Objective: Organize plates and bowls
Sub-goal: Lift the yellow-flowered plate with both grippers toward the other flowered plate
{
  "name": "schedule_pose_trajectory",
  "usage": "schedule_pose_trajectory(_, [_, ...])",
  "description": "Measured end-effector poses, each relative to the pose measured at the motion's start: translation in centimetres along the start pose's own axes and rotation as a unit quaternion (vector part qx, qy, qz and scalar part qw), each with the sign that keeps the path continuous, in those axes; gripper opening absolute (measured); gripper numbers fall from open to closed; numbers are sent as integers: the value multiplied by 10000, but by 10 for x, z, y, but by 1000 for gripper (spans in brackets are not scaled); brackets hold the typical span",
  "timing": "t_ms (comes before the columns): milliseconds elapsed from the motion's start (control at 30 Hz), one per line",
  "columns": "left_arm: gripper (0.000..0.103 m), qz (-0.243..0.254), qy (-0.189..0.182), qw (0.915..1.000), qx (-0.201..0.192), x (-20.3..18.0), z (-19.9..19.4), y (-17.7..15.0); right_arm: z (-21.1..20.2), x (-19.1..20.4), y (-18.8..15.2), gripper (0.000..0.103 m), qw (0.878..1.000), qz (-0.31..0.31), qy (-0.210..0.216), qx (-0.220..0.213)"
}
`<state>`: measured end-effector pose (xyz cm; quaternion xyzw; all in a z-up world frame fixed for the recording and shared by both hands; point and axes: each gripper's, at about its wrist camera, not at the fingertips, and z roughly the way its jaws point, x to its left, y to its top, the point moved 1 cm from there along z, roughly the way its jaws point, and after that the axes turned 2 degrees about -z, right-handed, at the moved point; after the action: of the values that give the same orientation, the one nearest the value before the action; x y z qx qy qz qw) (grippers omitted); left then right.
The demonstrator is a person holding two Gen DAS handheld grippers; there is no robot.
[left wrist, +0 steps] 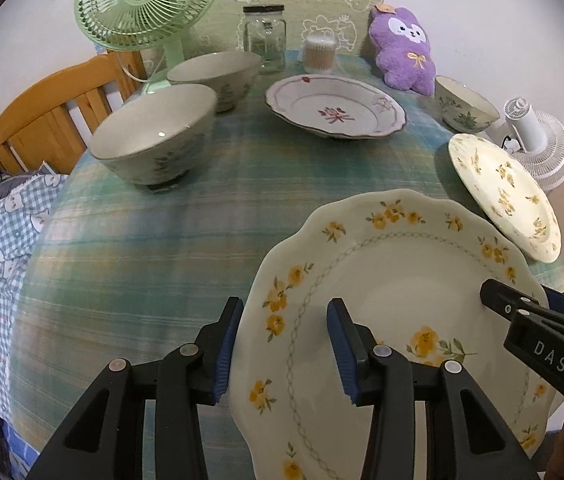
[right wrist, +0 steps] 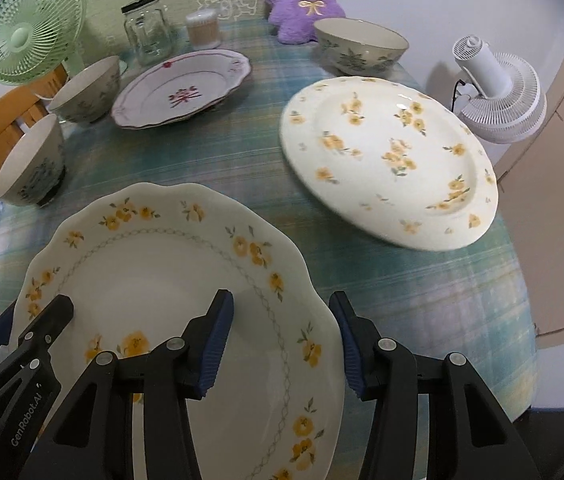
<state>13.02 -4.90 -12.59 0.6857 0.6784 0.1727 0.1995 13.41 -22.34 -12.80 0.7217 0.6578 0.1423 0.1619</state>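
Observation:
A scalloped cream plate with yellow flowers (left wrist: 394, 280) (right wrist: 153, 280) hangs just above the tablecloth between both grippers. My left gripper (left wrist: 286, 344) (right wrist: 31, 314) is shut on its left rim, and my right gripper (right wrist: 279, 344) (left wrist: 522, 294) is shut on the opposite rim. A round plate with yellow flowers (right wrist: 390, 160) (left wrist: 502, 192) lies to the right. A plate with a red flower (left wrist: 334, 108) (right wrist: 181, 88) sits further back. Two grey-green bowls (left wrist: 153, 132) (left wrist: 217, 76) stand at the left, and a leaf-patterned bowl (right wrist: 362, 44) stands at the back right.
The table has a green plaid cloth (left wrist: 161, 240). Along its back stand a green fan (left wrist: 141, 4), a glass jar (left wrist: 263, 36), a cotton swab tub (left wrist: 318, 54) and a purple plush (left wrist: 402, 48). A white fan (right wrist: 498, 92) sits beyond the right edge, a wooden chair (left wrist: 41, 120) at the left.

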Motion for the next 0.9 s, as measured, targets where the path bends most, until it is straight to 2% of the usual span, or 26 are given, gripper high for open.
schedule_pose_trajectory(400, [43, -178, 354, 9992, 103, -30, 16, -5, 24, -28, 2, 53, 9995, -174, 206, 160])
schedule_pose_trajectory(733, [49, -257, 394, 9987, 195, -31, 17, -9, 31, -33, 5, 56, 9985, -155, 524, 65])
schedule_pose_trajectory(800, [64, -368, 457, 9981, 186, -30, 12, -8, 31, -35, 6, 57, 9975, -160, 690, 70])
schedule_pose_trajectory(900, [72, -454, 486, 9976, 173, -32, 0, -8, 22, -36, 9, 59, 9967, -279, 761, 36])
